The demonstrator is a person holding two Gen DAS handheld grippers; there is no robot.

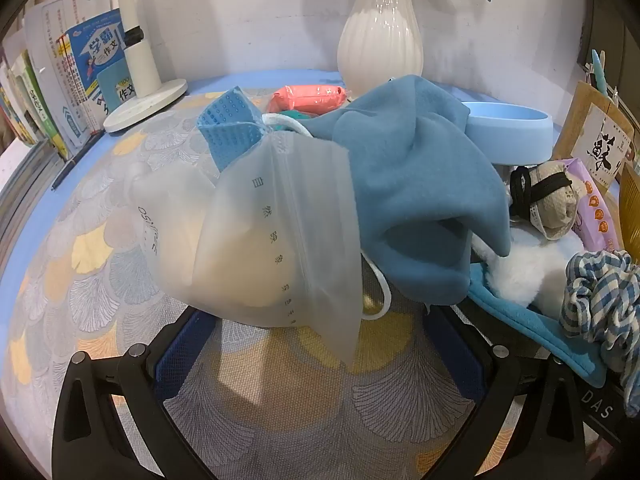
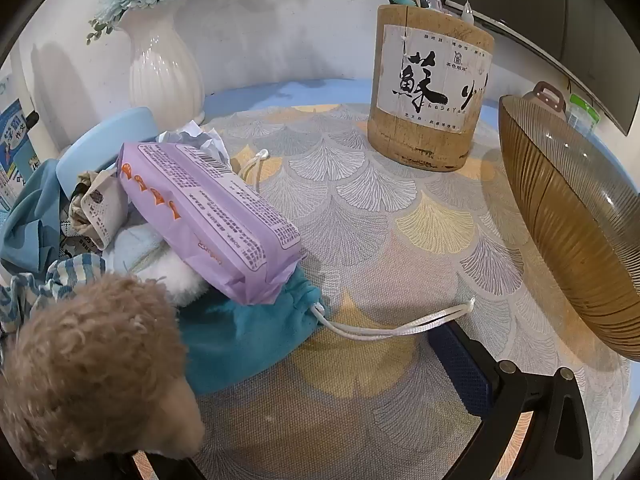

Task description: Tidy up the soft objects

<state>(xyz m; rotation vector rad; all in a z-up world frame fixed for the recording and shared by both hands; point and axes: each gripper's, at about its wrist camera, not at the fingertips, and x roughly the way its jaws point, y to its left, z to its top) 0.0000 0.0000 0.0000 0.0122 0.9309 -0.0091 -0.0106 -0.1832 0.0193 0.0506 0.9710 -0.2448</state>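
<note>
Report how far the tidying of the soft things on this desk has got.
Done: nothing visibly sorted; the frosted plastic zip bag, blue fleece cloth, purple tissue pack, teal drawstring pouch and curly tan plush toy lie heaped together.
In hand: nothing; left gripper and right gripper are open and empty.
Left: every item, and the amber ribbed glass bowl looks empty.

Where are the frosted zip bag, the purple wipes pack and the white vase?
frosted zip bag (image 1: 256,240), left wrist view, on its front face beside the zip strip.
purple wipes pack (image 2: 208,216), right wrist view, on the printed back panel.
white vase (image 1: 380,40), left wrist view, on its ribbed belly.
</note>
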